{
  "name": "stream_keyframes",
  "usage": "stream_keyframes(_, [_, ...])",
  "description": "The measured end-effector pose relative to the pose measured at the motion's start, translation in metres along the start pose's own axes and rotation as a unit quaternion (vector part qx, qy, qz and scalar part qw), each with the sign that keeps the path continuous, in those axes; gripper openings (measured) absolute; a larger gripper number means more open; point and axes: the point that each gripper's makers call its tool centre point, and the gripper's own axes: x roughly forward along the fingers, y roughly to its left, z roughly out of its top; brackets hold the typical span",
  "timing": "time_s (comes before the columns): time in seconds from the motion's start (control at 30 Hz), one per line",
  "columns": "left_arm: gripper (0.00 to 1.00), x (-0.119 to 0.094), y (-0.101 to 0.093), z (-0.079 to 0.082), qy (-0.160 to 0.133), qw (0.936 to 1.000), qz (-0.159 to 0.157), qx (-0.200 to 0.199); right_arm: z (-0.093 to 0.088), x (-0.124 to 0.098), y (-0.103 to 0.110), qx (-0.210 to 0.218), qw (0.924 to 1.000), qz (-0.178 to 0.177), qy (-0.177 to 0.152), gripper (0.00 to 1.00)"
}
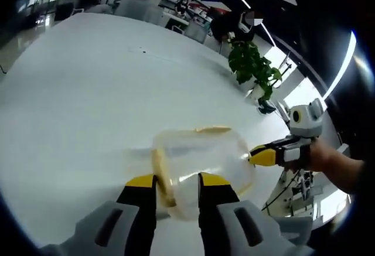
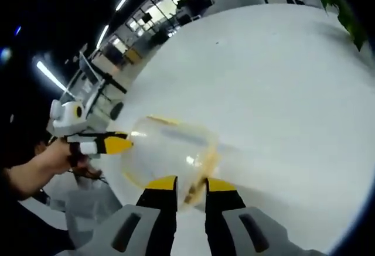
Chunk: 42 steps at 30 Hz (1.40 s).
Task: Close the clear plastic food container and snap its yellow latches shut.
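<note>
You have a wide white tabletop (image 1: 88, 92) under both views, running back toward a potted plant (image 1: 253, 68) at its far edge. On it sits the clear plastic container (image 1: 202, 165), its lid down, lying directly ahead of your left gripper (image 1: 177, 181) and touching its tips; in the left gripper view its long axis runs left to right across the picture, with one yellow latch (image 1: 161, 177) on the near-left side between your jaws and another yellow latch (image 1: 212, 130) along the far edge. Your left gripper comes in low and level, its jaws apart and straddling that near side of the container rather than squeezing it. Your right gripper (image 2: 190, 183) approaches from the opposite side, reaching in beside the container, jaws likewise apart with the container's wall and a latch strip between them. In the left gripper view your hand (image 1: 319, 153) holds the right gripper level, its yellow tip just at the container's end.
</note>
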Motion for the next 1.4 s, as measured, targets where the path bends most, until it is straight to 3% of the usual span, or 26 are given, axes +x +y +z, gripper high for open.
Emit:
stream_keyframes(0.2, [0.26, -0.003, 0.004, -0.001, -0.018, 0.9998, -0.001, -0.012, -0.001, -0.001, 0.002, 0.010, 0.9998, 0.003, -0.016, 0.16])
stream_keyframes(0.37, [0.27, -0.005, 0.001, -0.003, -0.018, 0.9997, 0.001, -0.016, -0.001, -0.002, 0.002, 0.007, 1.0000, 0.004, -0.003, 0.16])
stream_keyframes(0.57, [0.27, -0.008, 0.002, -0.006, -0.019, 0.9996, -0.003, -0.022, -0.002, -0.003, 0.003, -0.008, 0.9999, 0.006, 0.006, 0.17])
stream_keyframes(0.67, [0.28, -0.008, 0.001, -0.007, -0.012, 0.9994, -0.005, -0.033, -0.001, -0.004, 0.004, -0.036, 0.9993, 0.003, 0.012, 0.18])
stream_keyframes(0.73, [0.29, -0.009, 0.000, -0.008, 0.000, 0.9999, -0.016, 0.000, -0.001, -0.004, 0.004, -0.055, 0.9984, 0.006, 0.015, 0.18])
stream_keyframes(0.83, [0.28, -0.011, -0.001, -0.006, -0.003, 0.9997, -0.014, 0.020, -0.001, -0.006, 0.005, -0.085, 0.9963, 0.008, 0.014, 0.17])
stream_keyframes(0.87, [0.28, -0.011, 0.001, -0.004, -0.007, 0.9989, -0.011, 0.045, -0.002, -0.007, 0.006, -0.094, 0.9954, 0.009, 0.018, 0.16])
stream_keyframes(0.93, [0.29, -0.013, 0.000, -0.004, -0.004, 0.9984, -0.009, 0.056, -0.004, -0.009, 0.006, -0.113, 0.9933, 0.007, 0.023, 0.16])
stream_keyframes(1.2, [0.37, -0.016, 0.000, 0.003, -0.013, 0.9965, -0.013, 0.081, 0.003, -0.018, 0.010, -0.119, 0.9928, 0.011, 0.003, 0.15])
stream_keyframes(1.4, [0.41, -0.021, -0.015, 0.013, -0.025, 0.9889, -0.034, 0.142, 0.013, -0.022, 0.024, -0.161, 0.9862, 0.036, -0.010, 0.16])
